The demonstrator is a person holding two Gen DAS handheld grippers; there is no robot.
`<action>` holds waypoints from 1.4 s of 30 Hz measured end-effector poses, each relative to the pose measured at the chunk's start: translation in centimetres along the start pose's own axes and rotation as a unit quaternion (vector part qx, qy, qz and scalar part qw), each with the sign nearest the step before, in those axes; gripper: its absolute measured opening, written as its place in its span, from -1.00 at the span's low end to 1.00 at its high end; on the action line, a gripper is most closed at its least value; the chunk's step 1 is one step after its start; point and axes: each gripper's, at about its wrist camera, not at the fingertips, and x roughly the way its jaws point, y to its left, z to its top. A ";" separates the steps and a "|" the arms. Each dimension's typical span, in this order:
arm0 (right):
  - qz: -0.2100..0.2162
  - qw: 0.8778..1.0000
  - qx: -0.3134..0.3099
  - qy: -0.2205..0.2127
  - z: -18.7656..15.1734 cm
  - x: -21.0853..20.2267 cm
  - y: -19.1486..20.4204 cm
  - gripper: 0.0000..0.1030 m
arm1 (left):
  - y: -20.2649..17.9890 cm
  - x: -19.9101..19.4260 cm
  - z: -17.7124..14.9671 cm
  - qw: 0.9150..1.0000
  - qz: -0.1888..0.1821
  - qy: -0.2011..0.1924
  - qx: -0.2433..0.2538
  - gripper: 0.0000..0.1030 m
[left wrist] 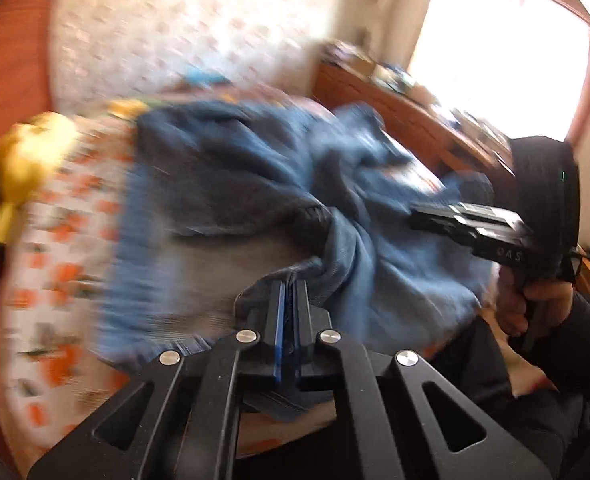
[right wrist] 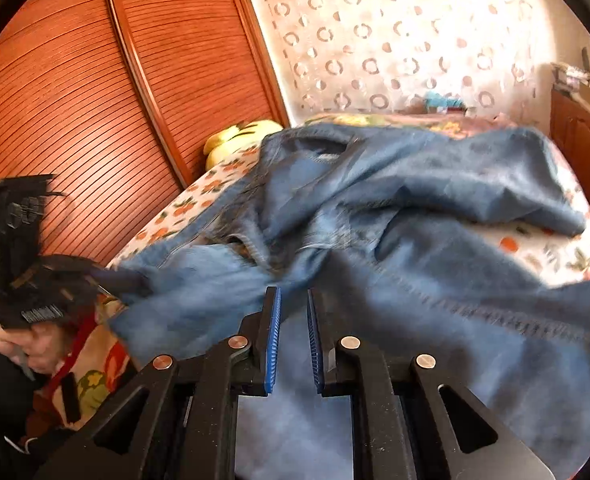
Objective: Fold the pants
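Left wrist view: the left gripper (left wrist: 289, 286) is clamped tight on a fold of blue jeans (left wrist: 231, 184) — bunched across the floral bed (left wrist: 55, 264). Right wrist view: the right gripper (right wrist: 294, 300) pinches jeans cloth between its narrowly parted jaws — wardrobe (right wrist: 95, 100) beside the bed.

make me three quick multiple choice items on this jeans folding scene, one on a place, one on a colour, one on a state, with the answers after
1. Where do the blue denim jeans lie?
A. on a wooden floor
B. on the bed with the orange-print sheet
C. over a chair

2. What colour is the soft toy by the slatted wooden wardrobe?
A. yellow
B. purple
C. black

3. How does the left gripper stand?
A. wide open above the sheet
B. shut on a pillow
C. shut on a fold of the jeans

Answers:
1 B, the denim spreads over the printed sheet.
2 A, it shows yellow in both views.
3 C, its blue pads pinch bunched denim.
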 end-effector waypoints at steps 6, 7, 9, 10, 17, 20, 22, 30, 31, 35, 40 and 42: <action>-0.048 0.998 -0.010 -0.027 0.9 -0.8 -1.0 -0.71 | 2.6 -5.5 0.2 0.995 0.075 -0.065 -0.021 -0.93; -0.052 0.998 -0.011 -0.026 1.0 -0.7 -1.2 -0.70 | 2.7 -5.0 0.0 0.995 0.084 -0.058 -0.018 -0.93; -0.063 0.998 -0.013 -0.023 0.8 -0.5 -1.4 -0.70 | 3.2 -3.5 -0.4 0.995 0.091 -0.035 -0.024 -0.92; -0.068 0.997 -0.015 -0.017 0.6 -0.2 -1.4 -0.69 | 3.4 -2.7 -0.6 0.996 0.081 -0.017 -0.031 -0.92; -0.112 0.993 -0.037 0.017 0.8 2.0 -1.1 -0.68 | 3.7 -2.6 0.5 0.997 0.057 -0.019 -0.041 -0.43; -0.111 0.993 -0.026 0.027 0.7 2.6 -1.7 -0.68 | 3.9 -2.5 2.0 0.997 0.063 -0.031 -0.031 -0.15; -0.109 0.993 -0.020 0.034 0.6 2.9 -1.8 -0.67 | 4.6 -1.6 2.9 0.996 0.076 -0.025 -0.025 -0.13; -0.109 0.993 -0.024 0.024 0.5 3.0 -2.3 -0.67 | 5.3 4.3 1.9 0.994 0.069 0.079 -0.010 -0.14; -0.109 0.994 -0.024 0.023 0.5 3.0 -2.3 -0.67 | 4.9 4.2 1.6 0.994 0.067 0.082 -0.008 -0.14; -0.107 0.994 -0.021 0.019 0.3 3.0 -2.9 -0.67 | 3.0 3.8 0.3 0.995 0.045 0.091 0.006 -0.14; -0.108 0.994 -0.022 0.014 0.0 2.9 -2.9 -0.67 | 1.6 4.4 -0.9 0.994 0.042 0.101 0.011 -0.14; -0.108 0.994 -0.022 0.014 0.0 2.9 -2.9 -0.67 | 1.6 4.6 -0.9 0.994 0.044 0.098 0.013 -0.13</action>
